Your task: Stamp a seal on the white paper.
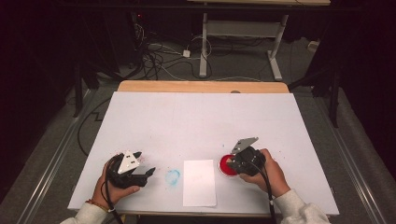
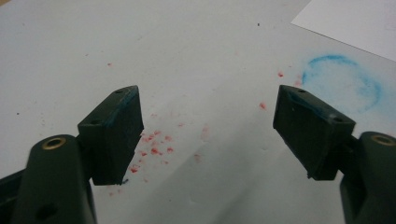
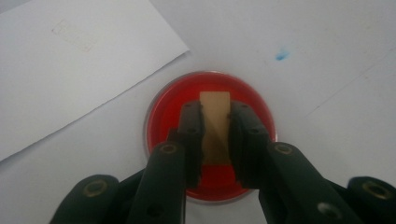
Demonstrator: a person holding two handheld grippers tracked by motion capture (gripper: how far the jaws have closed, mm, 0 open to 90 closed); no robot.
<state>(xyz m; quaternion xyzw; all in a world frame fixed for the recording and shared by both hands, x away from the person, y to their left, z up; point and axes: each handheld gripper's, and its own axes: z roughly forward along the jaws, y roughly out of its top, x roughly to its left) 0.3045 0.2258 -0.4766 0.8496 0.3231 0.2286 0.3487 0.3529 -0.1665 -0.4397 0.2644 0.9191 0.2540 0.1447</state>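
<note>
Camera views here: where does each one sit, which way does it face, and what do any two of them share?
High view: above the person's side, facing forward and down on the white table; both forearms and both tongs show.
Left gripper view: rides the left tongs, looking between open black jaws at red specks and a blue chalky ring stain.
Right gripper view: rides the right tongs, shut on a tan flat wooden piece over a round red dish.
Shared: the white paper sheet lies in all three.

Your right gripper (image 3: 215, 135) clamps a tan wooden block (image 3: 215, 126) between its jaws, directly over the red ink pad (image 3: 163, 112). A white paper sheet (image 3: 70, 60) lies just beyond it, up-left.
</note>
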